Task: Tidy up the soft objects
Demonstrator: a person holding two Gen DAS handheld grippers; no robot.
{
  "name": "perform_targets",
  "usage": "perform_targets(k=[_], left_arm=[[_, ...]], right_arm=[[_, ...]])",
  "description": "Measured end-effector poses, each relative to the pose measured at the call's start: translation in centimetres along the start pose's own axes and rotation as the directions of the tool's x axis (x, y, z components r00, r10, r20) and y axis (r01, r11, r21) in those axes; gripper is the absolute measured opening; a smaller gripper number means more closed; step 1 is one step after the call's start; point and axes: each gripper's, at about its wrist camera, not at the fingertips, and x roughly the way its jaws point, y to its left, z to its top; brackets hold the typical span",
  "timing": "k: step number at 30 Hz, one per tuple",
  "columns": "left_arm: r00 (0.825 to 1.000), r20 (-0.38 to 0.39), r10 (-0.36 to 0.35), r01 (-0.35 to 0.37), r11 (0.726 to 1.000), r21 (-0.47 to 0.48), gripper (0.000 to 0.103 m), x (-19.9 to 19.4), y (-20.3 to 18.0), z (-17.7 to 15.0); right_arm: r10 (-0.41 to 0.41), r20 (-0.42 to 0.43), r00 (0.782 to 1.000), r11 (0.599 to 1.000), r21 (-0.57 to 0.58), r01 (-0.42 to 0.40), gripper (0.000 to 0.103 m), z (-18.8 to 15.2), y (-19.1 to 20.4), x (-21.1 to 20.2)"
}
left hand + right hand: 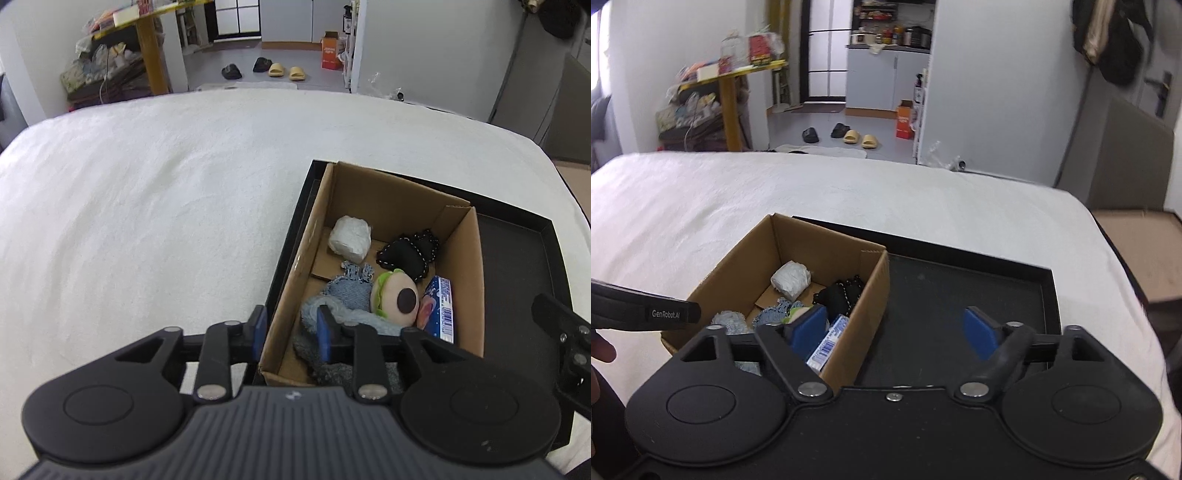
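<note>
Brown cardboard box [388,192] on a black tray [517,266] — white blanket [147,203] beneath.

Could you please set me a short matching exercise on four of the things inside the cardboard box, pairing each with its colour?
Things:
1. wrapped bundle at the far end of the cardboard box
2. stitched pouch
3. burger plush
4. flat packet against the box's right wall

Colours:
A. blue with white print and a barcode
B. white
C. beige with a green edge and a dark brown spot
D. black with pale stitching

Pairs: 1-B, 2-D, 3-C, 4-A
</note>
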Motion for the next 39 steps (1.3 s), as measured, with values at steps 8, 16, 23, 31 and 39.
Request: perform_targets(k=[8,16,23,31,39], left_arm=[[1.0,-0.004,-0.021,0.021,0.997,0.077,0.043,-1.6,-1.2,0.0],[0.999,0.003,-0.043,0.042,0.986,0.164,0.059,-4.1,-2.5,-0.9],[0.997,-0.019,-0.073,0.075,0.978,0.197,0.079,-6.5,-3.2,-1.8],[0.99,0.033,-0.136,0.126,0.97,0.208,0.103,-10.1,-2.8,-2.0],[0.987,0.065,-0.148,0.13,0.967,0.217,0.103,-13.5,-1.7,-2.8]], right_arm=[[-0.019,0.016,1.0,0.997,0.075,0.018,0.099,-0.3,-1.0,-1.8],[-0.013,-0.02,1.0,0.978,0.21,0.017,0.103,-1.2,-2.9,-3.3],[-0.03,-0.06,0.998,0.962,0.271,0.045,0.103,-2.3,-3.7,-4.9],[-0.084,-0.039,0.996,0.938,0.333,0.092,0.103,-3.7,-4.7,-8.2],[-0.057,-0.012,0.998,0.937,0.345,0.058,0.103,-3.2,-5.1,-10.7]])
